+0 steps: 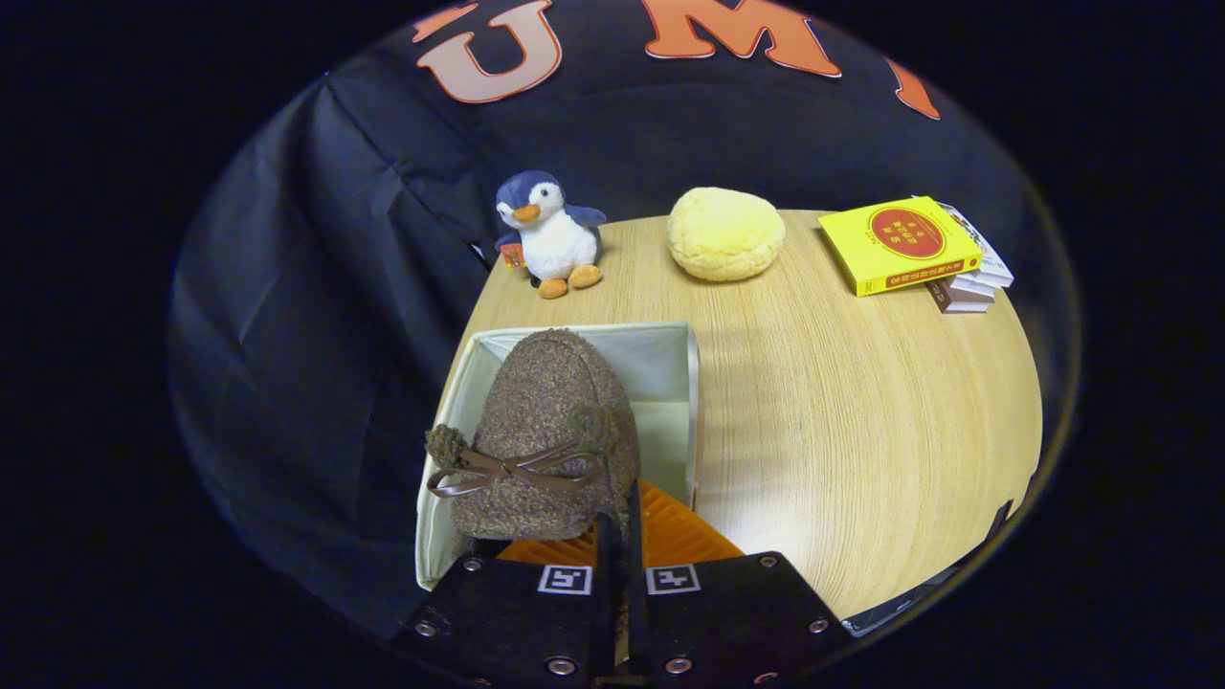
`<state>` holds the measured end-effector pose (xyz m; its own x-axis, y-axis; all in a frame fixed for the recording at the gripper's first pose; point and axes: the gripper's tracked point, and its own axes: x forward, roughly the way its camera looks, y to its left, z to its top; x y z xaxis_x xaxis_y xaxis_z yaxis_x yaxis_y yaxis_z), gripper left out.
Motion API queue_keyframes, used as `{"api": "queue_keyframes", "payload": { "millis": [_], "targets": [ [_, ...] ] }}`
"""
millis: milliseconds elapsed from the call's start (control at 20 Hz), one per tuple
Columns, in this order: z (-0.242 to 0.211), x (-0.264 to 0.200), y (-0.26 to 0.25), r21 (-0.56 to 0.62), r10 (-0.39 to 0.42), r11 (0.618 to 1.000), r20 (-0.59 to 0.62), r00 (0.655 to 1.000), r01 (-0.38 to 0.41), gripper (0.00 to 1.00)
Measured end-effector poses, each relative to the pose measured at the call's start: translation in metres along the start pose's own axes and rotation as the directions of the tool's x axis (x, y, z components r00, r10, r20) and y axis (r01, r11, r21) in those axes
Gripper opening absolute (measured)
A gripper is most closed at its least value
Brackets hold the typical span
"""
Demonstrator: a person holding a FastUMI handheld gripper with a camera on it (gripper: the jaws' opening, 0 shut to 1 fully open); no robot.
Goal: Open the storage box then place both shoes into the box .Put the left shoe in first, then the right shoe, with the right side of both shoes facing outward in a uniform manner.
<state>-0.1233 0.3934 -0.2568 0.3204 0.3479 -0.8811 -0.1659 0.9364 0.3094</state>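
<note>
Brown and woolly, a slipper-like shoe (550, 435) with a thin leather bow across its top hangs just ahead of the gripper (620, 536), its toe pointing away over the open storage box (691, 383). The gripper's two fingers stand nearly pressed together with only a slim gap between them, rising beside the shoe's rear edge; they appear to pinch that edge, though the contact itself is hidden behind the shoe's fuzzy body. An orange ribbed sole (670, 536) shows beneath the shoe, on either side of the fingers.

The storage box is a pale fabric bin with its top open, sitting at the near left edge of the wooden table (861, 411), and the shoe covers most of its opening. Beyond the box, at the table's far edge, stands a plush penguin (547, 233), upright and facing this way. Further along that far edge from the box rests a round yellow bun-shaped cushion (725, 233), apart from the penguin. Well away from the box, at the table's far right corner, a yellow book (898, 244) lies on top of a small stack of books (971, 287).
</note>
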Motion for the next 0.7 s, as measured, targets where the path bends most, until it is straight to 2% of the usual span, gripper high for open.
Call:
{"api": "queue_keyframes", "payload": {
  "millis": [150, 250, 350, 400, 600, 700],
  "targets": [
    [-0.011, 0.011, 0.006, -0.012, -0.012, 1.000, -0.027, 1.000, 0.011, 0.12],
    [-0.023, 0.010, 0.007, -0.023, -0.009, 1.000, -0.057, 0.998, 0.007, 0.20],
    [-0.018, 0.007, 0.012, -0.039, 0.013, 0.999, -0.041, 0.999, -0.014, 0.32],
    [-0.016, 0.003, 0.012, -0.050, 0.024, 0.998, -0.034, 0.999, -0.026, 0.42],
    [-0.010, -0.018, 0.006, -0.070, 0.086, 0.994, -0.011, 0.996, -0.087, 0.62],
    [-0.001, -0.033, -0.007, -0.111, 0.092, 0.990, 0.035, 0.995, -0.088, 0.74]
  ]
}}
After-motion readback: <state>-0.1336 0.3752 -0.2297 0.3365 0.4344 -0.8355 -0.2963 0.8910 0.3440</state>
